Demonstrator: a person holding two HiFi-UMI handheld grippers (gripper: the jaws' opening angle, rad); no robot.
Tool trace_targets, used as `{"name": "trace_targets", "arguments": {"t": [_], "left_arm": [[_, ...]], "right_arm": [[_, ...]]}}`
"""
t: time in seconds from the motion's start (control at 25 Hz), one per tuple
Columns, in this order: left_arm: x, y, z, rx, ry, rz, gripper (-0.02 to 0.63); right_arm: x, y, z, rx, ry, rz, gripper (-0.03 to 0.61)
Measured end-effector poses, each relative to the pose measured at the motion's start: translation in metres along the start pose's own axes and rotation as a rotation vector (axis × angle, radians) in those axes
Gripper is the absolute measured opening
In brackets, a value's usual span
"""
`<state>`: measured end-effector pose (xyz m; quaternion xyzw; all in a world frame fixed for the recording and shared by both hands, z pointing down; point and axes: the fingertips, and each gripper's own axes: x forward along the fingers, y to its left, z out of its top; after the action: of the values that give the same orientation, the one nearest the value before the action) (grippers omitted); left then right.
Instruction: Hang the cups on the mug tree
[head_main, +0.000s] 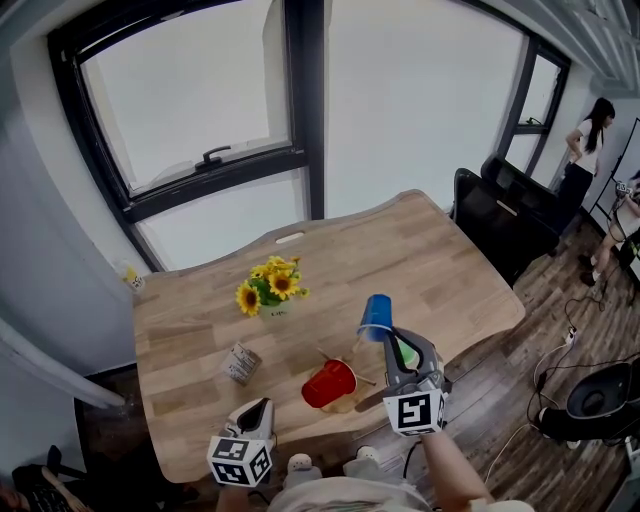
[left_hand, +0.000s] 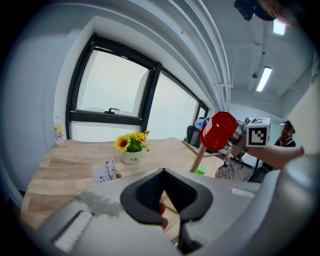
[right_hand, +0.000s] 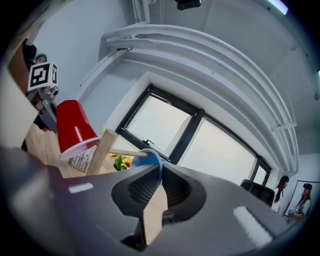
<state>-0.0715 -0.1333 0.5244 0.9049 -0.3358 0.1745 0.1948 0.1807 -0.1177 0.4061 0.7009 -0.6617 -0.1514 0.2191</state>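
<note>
A red plastic cup (head_main: 328, 383) hangs on the wooden mug tree (right_hand: 100, 150). Right tongs (right_hand: 161, 167) pinch a blue plastic cup (head_main: 376, 317) by its rim at a peg; left tongs (left_hand: 162, 172) closed, empty. A patterned paper cup (head_main: 241, 362) lies left of the tree, unhung.

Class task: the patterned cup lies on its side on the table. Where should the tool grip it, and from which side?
Pinch the patterned cup across its middle, probably from above with the left tool: lying on its side it may roll if pushed sideways, and that tool is nearest and empty.
</note>
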Motion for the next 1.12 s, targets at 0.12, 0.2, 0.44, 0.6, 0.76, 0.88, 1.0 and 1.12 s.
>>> {"name": "trace_targets", "arguments": {"t": [0.12,0.2,0.44,0.6,0.76,0.88,1.0,1.12], "left_arm": [[0.000,0.000,-0.002,-0.001,0.002,0.000,-0.002],[0.000,0.000,-0.002,0.000,0.004,0.000,-0.002],[-0.001,-0.001,-0.003,0.002,0.007,-0.002,-0.002],[0.000,-0.003,-0.006,0.001,0.013,-0.006,-0.002],[0.000,-0.003,-0.007,-0.001,0.014,-0.007,-0.002],[0.000,-0.004,-0.008,-0.004,0.017,-0.007,-0.002],[-0.001,-0.004,-0.009,-0.005,0.020,-0.008,-0.002],[-0.001,-0.004,-0.010,-0.006,0.022,-0.009,-0.002]], "right_arm": [[-0.001,0.001,0.000,-0.017,0.001,0.001,0.021],[-0.002,0.002,0.002,-0.024,-0.013,0.001,0.021],[-0.006,0.009,0.003,-0.032,-0.035,0.013,0.023],[-0.008,0.015,0.002,-0.047,-0.046,0.027,0.023],[-0.010,0.018,0.002,-0.053,-0.049,0.030,0.028],[-0.012,0.020,0.002,-0.054,-0.044,0.037,0.031],[-0.014,0.024,0.002,-0.057,-0.046,0.043,0.025],[-0.017,0.028,0.000,-0.059,-0.046,0.053,0.017]]}}
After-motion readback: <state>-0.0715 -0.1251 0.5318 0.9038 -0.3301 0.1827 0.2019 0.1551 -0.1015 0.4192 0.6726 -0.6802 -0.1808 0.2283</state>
